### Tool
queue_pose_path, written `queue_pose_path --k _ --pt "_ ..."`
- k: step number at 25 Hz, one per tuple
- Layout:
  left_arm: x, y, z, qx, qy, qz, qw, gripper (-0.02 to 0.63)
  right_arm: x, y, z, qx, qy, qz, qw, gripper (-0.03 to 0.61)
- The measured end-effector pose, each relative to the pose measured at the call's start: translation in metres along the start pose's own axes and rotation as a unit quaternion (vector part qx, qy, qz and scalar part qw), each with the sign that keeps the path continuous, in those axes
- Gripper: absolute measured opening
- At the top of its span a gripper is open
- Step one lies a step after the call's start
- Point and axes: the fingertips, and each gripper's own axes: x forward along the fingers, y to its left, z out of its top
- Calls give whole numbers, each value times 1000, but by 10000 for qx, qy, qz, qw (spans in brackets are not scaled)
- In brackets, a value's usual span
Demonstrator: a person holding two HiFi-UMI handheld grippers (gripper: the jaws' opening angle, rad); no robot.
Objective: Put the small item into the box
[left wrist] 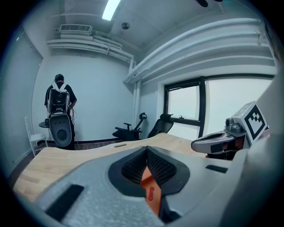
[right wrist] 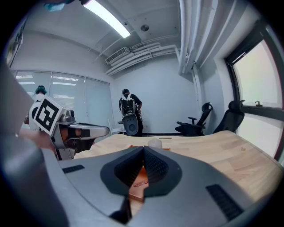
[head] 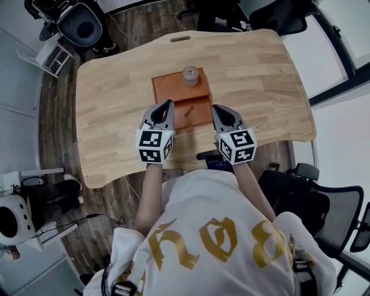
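The left gripper [head: 169,104] and right gripper [head: 214,108], jaws pressed together empty, are flanking the small item [head: 189,111] lying on the box's [head: 165,88] near half; any grasp is demanding opened, centred jaws.

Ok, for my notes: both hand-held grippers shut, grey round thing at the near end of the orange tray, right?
No: the grey round thing stands at the orange tray's far end, per the head view. The left hand-held gripper and right hand-held gripper are shut.

Wood desk [head: 115,87], dark plank floor [head: 58,115], office chairs [head: 324,214], lg window [left wrist: 184,106], ceiling strip light [left wrist: 110,9].
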Motion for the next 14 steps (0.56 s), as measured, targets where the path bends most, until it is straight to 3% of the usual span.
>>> queue_pose_path --k 14 --pt "-1 2 -2 -100 14 -88 9999 11 1 2 -1 36 17 -3 10000 12"
